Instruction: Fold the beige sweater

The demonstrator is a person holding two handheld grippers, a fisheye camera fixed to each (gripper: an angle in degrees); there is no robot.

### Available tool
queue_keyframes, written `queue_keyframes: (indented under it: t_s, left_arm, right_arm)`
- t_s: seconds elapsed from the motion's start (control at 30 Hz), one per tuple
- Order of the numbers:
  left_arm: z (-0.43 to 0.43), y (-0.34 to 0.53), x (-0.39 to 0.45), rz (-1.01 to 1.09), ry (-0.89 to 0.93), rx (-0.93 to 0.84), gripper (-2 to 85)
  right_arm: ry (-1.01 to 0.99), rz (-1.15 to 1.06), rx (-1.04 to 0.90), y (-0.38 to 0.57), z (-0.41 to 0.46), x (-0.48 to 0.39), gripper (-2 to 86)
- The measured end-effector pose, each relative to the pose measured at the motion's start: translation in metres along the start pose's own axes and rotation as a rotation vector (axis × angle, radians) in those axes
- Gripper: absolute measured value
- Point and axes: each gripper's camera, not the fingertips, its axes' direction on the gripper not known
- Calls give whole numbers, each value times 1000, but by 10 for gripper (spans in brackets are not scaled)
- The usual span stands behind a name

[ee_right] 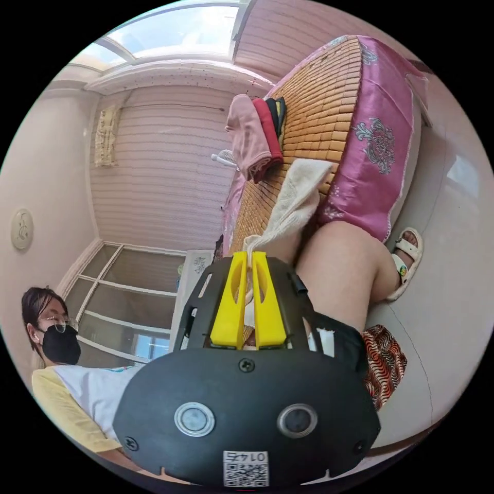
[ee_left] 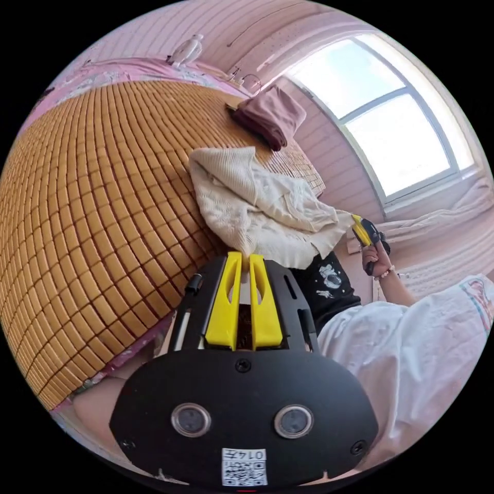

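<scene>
The beige knitted sweater (ee_left: 257, 206) lies bunched on the bamboo mat (ee_left: 92, 195) of a bed, its near part lifted off the edge. My left gripper (ee_left: 246, 256) has its yellow jaws shut on the sweater's near hem. In the same view the right gripper (ee_left: 363, 229) shows at the right in a person's hand, gripping the sweater's other corner. In the right gripper view, the right gripper (ee_right: 248, 253) is shut on a stretched strip of the sweater (ee_right: 296, 203) that runs up to the mat's edge.
Folded dark-red clothes (ee_left: 272, 116) lie at the mat's far corner; they show as a pink and red stack (ee_right: 254, 136). A pink bed cover (ee_right: 378, 154) hangs over the bed side. A person's leg (ee_right: 342, 267) and sandalled foot (ee_right: 406, 257) stand beside the bed. A bright window (ee_left: 391, 113) is behind.
</scene>
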Motion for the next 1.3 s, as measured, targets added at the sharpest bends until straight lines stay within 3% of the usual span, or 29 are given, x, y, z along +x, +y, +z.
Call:
queue_keyframes:
  t_s: [0.3, 0.47, 0.63, 0.77, 0.9, 1.0, 1.1, 1.2, 1.3]
  left_arm:
    - [-241, -6, 89, 269, -81, 595, -2]
    - [-350, 16, 160, 447, -234, 800, -2]
    - [-411, 52, 201, 485, -286, 950, -3]
    - [-450, 102, 239, 585, -234, 1080, -3]
    - [-479, 131, 261, 658, -203, 1152, -1]
    - [-491, 142, 262, 675, -215, 1188, -1]
    - [-483, 114, 223, 525, -257, 1086, 0]
    - [-454, 66, 142, 236, -323, 875, -2]
    - [-437, 38, 83, 39, -295, 778, -3]
  right_arm:
    - [-468, -591, 32, -70, 26, -214, 5]
    - [-357, -849, 165, -59, 14, -336, 4]
    - [-509, -923, 184, -39, 4, -416, 5]
    - [-575, -1082, 321, 9, -29, -450, 5]
    - [-604, -1176, 295, 32, -43, -485, 5]
    - [-509, -1212, 289, 35, -26, -507, 5]
    - [-313, -1159, 133, 12, 43, -518, 5]
    - [-143, -976, -87, -20, 146, -500, 5]
    - [-27, -938, -168, -28, 219, -503, 5]
